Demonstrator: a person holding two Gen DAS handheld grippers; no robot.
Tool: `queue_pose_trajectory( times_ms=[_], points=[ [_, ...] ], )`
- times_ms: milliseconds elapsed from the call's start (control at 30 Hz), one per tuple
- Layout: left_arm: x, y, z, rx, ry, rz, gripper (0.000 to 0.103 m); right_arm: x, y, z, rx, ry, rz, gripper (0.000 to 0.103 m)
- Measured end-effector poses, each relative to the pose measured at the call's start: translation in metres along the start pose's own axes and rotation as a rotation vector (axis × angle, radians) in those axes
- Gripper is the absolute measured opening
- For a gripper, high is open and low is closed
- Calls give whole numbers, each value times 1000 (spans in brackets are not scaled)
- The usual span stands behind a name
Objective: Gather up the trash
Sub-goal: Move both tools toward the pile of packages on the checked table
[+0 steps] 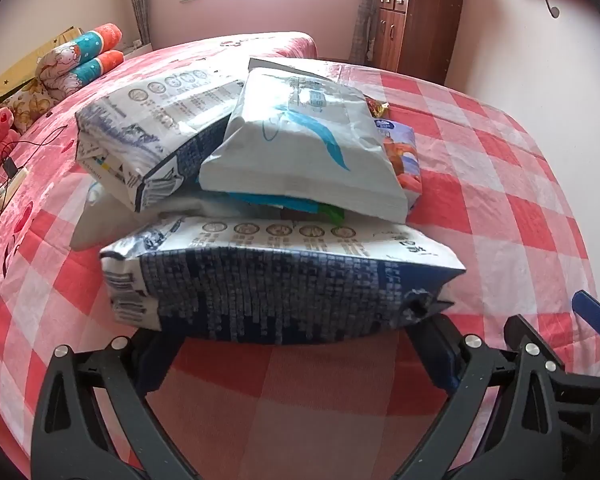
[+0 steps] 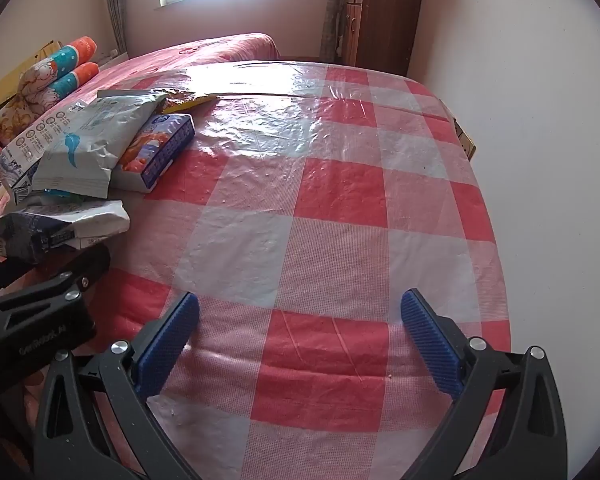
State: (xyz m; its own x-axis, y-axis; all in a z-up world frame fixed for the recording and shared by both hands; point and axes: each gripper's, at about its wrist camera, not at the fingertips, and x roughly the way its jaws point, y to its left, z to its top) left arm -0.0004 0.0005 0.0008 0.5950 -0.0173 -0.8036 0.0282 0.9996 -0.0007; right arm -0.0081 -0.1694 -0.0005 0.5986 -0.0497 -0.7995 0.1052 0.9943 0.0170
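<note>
Looking along the left gripper (image 1: 296,350) at a heap of trash on the checked tablecloth (image 1: 500,184). Nearest, and lying across the spread jaws: a dark-printed bag (image 1: 284,280), its lower edge covering both fingertips. Behind it, stacked and overlapping: a white bag with a blue swirl (image 1: 308,148), a grey printed bag (image 1: 152,128) leaning to the left, a small orange-and-blue pack (image 1: 404,160) tucked under the white one, and a scrap of gold wrapper (image 1: 378,106) at the back.

Spread wide on the left, clamping nothing, so far as can be told with the tips hidden. Wide apart on the right too: right gripper (image 2: 300,300) over bare cloth, well clear of the heap, holding nothing.

Probably about to take the nearest bag.

Risks from here:
- Closing on the bag's broad side instead of an edge: likely to buckle the soft film and slip off.
- Pushing forward with the jaws this wide: likely to shove the whole heap and topple the leaning bags toward the bed (image 1: 180,56).
- Pinching low: could catch the slick tablecloth and drag it along.
</note>
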Motion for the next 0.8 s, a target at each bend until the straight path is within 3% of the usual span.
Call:
queue_pose_trajectory(
  times_ms=[167, 300, 500, 633, 800],
  points=[
    [2, 2, 2, 27, -1, -22, 99, 1, -1, 1, -4, 7, -4, 99],
    [-5, -18, -12, 101, -16, -22, 99, -14, 6, -19, -12, 1, 1, 99],
    [-35, 5, -37, 107, -7, -70, 99, -35, 2, -43, 21, -13, 66, 99],
    [-66, 19, -44, 100, -56, -59, 99, -60, 6, -51, 22, -56, 96, 99],
    [-119, 40, -47, 121, -158, 8, 99, -109, 9, -51, 24, -170, 118, 99]
  ],
)
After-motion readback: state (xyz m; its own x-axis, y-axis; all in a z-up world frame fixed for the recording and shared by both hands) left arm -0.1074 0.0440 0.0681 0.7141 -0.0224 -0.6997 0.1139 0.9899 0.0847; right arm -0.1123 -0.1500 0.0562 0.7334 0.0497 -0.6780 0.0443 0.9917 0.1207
